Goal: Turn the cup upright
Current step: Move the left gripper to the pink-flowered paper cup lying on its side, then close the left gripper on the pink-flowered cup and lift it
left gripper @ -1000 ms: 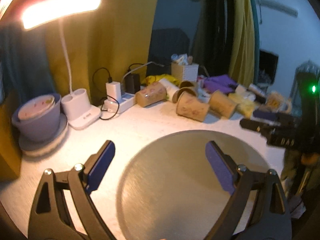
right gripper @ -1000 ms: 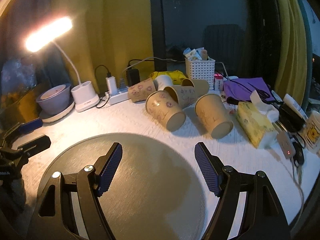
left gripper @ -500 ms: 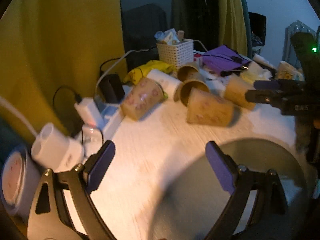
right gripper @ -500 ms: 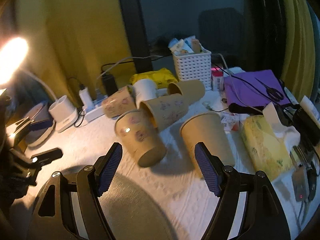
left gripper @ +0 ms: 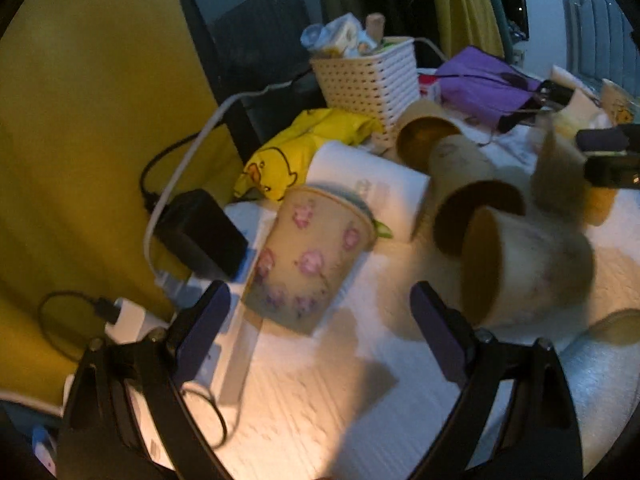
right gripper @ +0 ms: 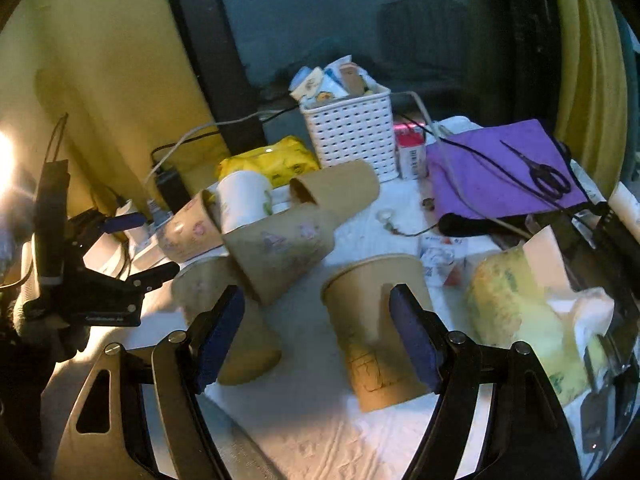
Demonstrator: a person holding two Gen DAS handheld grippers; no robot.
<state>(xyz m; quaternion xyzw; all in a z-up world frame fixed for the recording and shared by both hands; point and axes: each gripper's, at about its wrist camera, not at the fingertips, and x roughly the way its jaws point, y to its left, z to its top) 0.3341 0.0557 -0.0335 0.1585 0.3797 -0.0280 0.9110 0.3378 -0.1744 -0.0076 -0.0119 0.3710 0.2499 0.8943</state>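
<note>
Two grippers, jaws spread, nothing held. We're in approach: right gripper (right gripper: pixel 316 332) lines up w/ brown cup (right gripper: pixel 376 332) lying on its side, near-centre. Next: straddle, pinch, tip upright. Left gripper (left gripper: pixel 320 332) faces pink-flowered cup (left gripper: pixel 308 264).

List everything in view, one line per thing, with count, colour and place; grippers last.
Paper cups: at least six, brown, some with pink prints, all lying on their sides mid-table.
White cup: one, lying on its side among the brown ones.
Basket: one, white, back centre, stuffed with small packets.
Yellow pack: one, duck print, left of the basket.
Purple cloth: one, back right.
Scissors: one pair, black, on the cloth.
Tissue pack: one, yellow, right side.
Black charger: one, plugged into a white power strip, left.
Left gripper: black, blue pads, open, facing the pink-printed cup.
Right gripper: black, blue pads, open, by a brown cup.
</note>
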